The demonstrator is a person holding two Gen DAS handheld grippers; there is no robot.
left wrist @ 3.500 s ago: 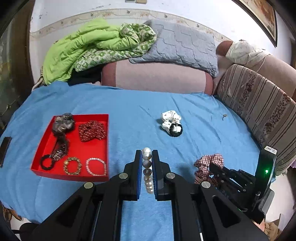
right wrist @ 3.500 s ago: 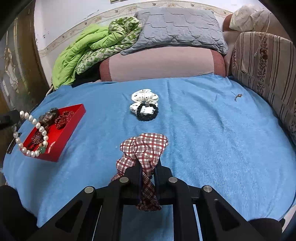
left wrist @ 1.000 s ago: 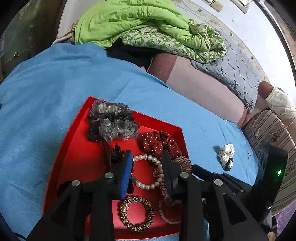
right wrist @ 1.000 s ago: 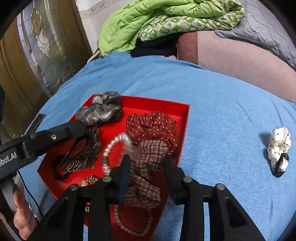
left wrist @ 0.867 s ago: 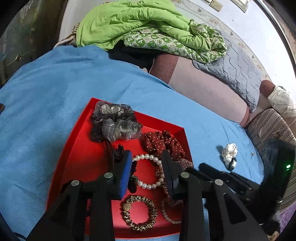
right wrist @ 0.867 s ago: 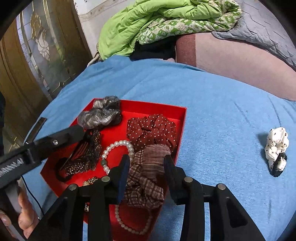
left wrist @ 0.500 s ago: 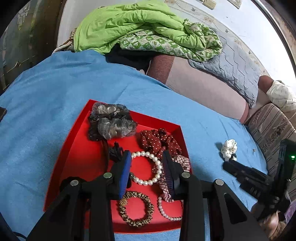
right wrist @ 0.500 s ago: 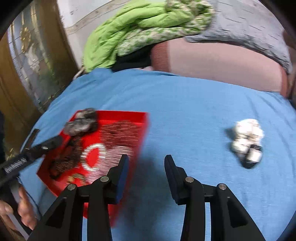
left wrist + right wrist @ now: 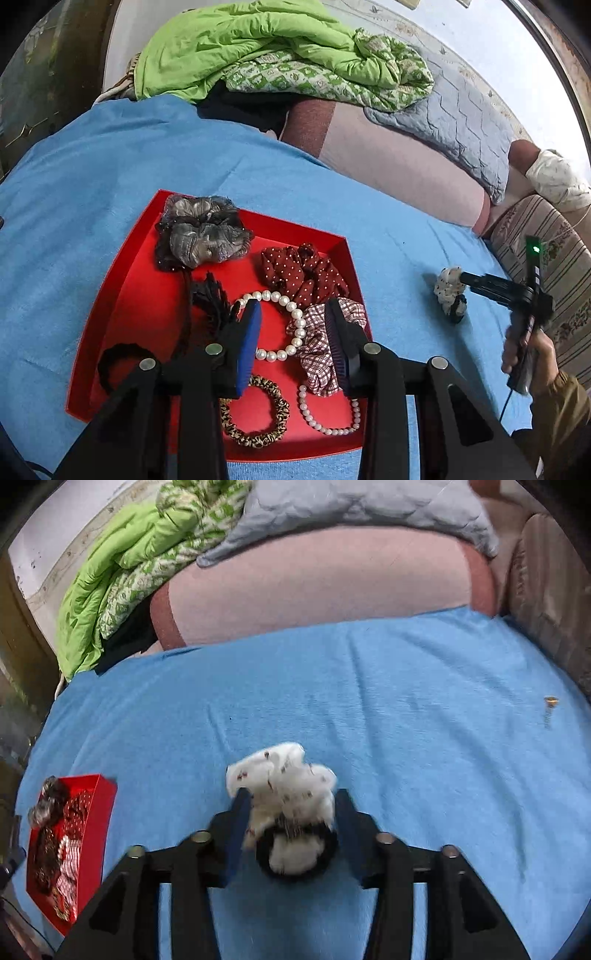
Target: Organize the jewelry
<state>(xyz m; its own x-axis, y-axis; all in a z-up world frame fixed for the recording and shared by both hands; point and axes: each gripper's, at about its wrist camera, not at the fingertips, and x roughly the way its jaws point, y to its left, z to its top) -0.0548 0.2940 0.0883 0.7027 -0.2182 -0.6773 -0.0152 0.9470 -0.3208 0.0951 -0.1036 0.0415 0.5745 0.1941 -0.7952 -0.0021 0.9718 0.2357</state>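
A red tray (image 9: 147, 314) on the blue bedspread holds a grey scrunchie (image 9: 201, 236), a dotted red scrunchie (image 9: 299, 275), a plaid scrunchie (image 9: 317, 350), two pearl bracelets (image 9: 291, 325), a leopard band (image 9: 255, 410) and black ties. My left gripper (image 9: 293, 332) hovers open over the tray with nothing in it. In the right wrist view, a white dotted scrunchie (image 9: 284, 775) joined to a black hair tie (image 9: 266, 853) lies on the bedspread between the fingers of my right gripper (image 9: 291, 801). Its jaws are opening and do not press on the scrunchie. The tray (image 9: 103, 812) sits far to the left.
Pillows (image 9: 325, 583), a grey quilted pad (image 9: 465, 122) and a green blanket (image 9: 240, 48) line the far side of the bed. A striped cushion (image 9: 554, 251) stands at the right. A small gold item (image 9: 550, 701) lies on the bedspread. A hand (image 9: 535, 354) holds the right gripper.
The right gripper left the plaid scrunchie in the tray, swung right across the bed to the white scrunchie and widened its jaws. The left gripper dropped the pearl bracelet into the tray and stays there.
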